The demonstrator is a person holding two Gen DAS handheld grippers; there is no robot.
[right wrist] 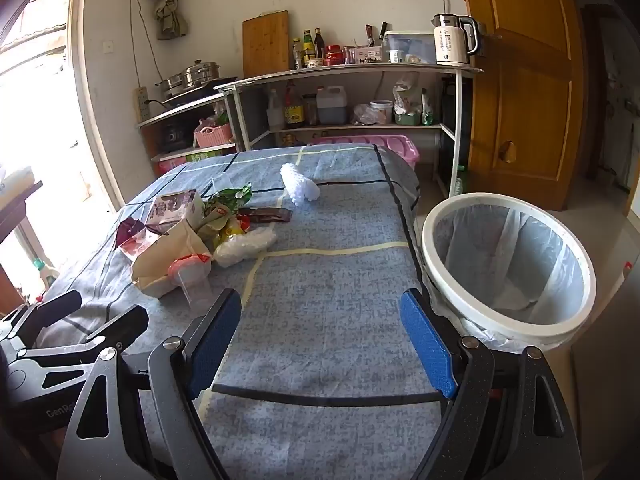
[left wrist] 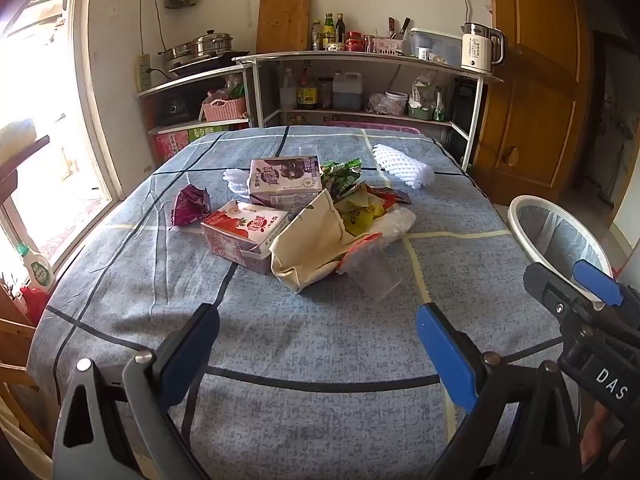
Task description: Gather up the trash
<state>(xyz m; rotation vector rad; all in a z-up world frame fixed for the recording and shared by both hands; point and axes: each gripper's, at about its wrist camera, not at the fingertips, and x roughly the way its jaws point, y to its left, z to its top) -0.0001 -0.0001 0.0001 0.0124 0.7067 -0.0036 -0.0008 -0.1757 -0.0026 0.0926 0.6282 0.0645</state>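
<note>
In the left wrist view the left gripper (left wrist: pixel 318 354) is seen at the bottom of the frame with its fingers spread wide and nothing held, while the trash pile (left wrist: pixel 304 216) lies above it at mid-frame on the blue checked tablecloth (left wrist: pixel 120 272), well apart from the fingertips. In the right wrist view the right gripper (right wrist: pixel 320 346) is likewise held wide open and empty low in the frame; the pile (right wrist: pixel 200 236) is found at centre left, and the white bin (right wrist: pixel 508 264) with its clear liner stands at the right, just beside the table edge.
</note>
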